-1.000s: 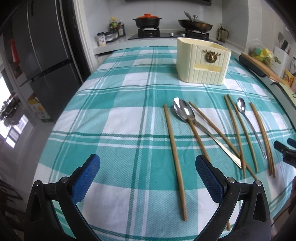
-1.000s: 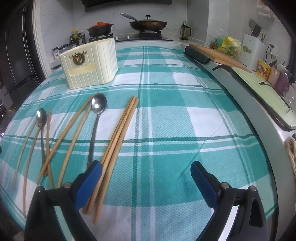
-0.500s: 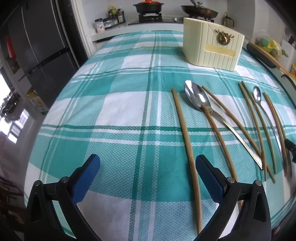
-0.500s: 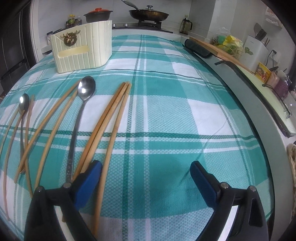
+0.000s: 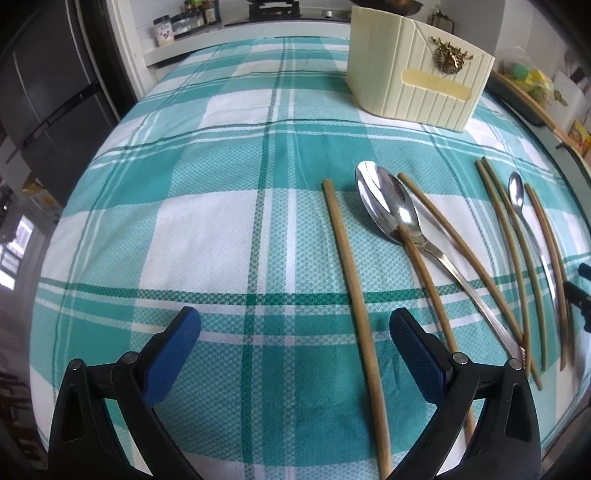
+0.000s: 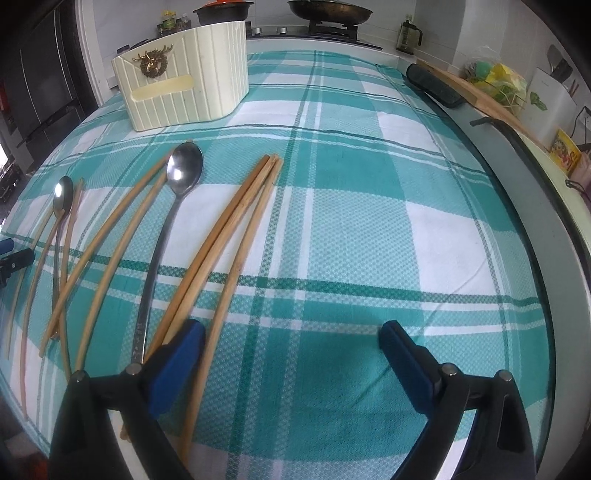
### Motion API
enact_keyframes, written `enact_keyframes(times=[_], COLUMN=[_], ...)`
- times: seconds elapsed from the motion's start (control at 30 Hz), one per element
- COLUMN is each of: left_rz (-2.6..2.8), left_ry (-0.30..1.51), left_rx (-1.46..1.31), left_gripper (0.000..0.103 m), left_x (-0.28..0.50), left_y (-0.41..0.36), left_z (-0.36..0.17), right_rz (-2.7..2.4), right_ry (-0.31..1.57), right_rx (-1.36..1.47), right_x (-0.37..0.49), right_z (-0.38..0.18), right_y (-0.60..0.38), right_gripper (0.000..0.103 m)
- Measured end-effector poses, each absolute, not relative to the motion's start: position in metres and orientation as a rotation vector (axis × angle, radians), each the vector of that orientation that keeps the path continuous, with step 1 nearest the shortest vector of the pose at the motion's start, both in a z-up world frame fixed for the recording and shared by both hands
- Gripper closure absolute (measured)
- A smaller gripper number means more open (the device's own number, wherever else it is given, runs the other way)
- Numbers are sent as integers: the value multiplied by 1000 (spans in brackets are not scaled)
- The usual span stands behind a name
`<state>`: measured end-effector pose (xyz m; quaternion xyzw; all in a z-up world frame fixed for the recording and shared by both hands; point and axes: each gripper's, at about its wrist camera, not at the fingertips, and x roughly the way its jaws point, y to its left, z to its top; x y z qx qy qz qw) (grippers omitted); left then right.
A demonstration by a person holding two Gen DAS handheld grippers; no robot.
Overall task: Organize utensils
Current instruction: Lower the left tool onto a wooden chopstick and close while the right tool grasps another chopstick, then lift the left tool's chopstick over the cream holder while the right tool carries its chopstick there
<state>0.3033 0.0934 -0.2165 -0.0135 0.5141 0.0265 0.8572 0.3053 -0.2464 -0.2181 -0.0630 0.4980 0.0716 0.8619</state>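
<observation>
Several wooden chopsticks and two steel spoons lie on a teal plaid tablecloth. A large spoon lies by a single chopstick. A small spoon lies further right. A cream utensil holder stands behind them. My left gripper is open and empty, low over the cloth, with the single chopstick running between its fingers near the right one. My right gripper is open and empty; its left finger is over a bundle of chopsticks, beside a long spoon. The holder stands far left.
A stove with a pot and pan is behind the table. A cutting board and dark roll lie on the counter at right. A dark fridge stands left. The table edge curves close at right.
Both grippers have moved forward and lower toward the utensils; the chopsticks and spoons look closer. Both stay open and nothing was picked up.
</observation>
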Motion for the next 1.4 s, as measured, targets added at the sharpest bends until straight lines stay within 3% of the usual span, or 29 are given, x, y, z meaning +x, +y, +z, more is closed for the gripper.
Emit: enact_keyframes(times=[0.17, 0.23, 0.3, 0.43, 0.6, 0.67, 0.7, 0.97, 1.4], left_rz=[60, 50, 36, 12, 1, -7, -15, -27, -97], left_ry=[1099, 1101, 1108, 1131, 1146, 1147, 1147, 1036, 687], left_rx=[-23, -21, -7, 14, 19, 12, 9, -56, -107], left_gripper=[2, 10, 26, 47, 76, 93, 96, 98, 97], left_x=[310, 315, 322, 338, 363, 373, 377, 371, 302], left_y=[96, 94, 91, 85, 90, 93, 94, 110, 119], left_z=[-223, -221, -218, -215, -213, -213, -213, -175, -32], right_rz=[180, 184, 189, 217, 233, 230, 226, 240, 339], right_ry=[1029, 1023, 1018, 1028, 1037, 1046, 1046, 1001, 652], right_rx=[-133, -131, -138, -159, -153, -139, -128, 10, 72], right_x=[314, 318, 322, 340, 374, 390, 397, 414, 320], right_z=[-216, -215, -213, -209, -209, -209, -209, -189, -40], right_y=[-242, -241, -238, -231, -221, -220, -220, -237, -255], right_gripper=[19, 27, 39, 67, 76, 92, 93, 96, 97])
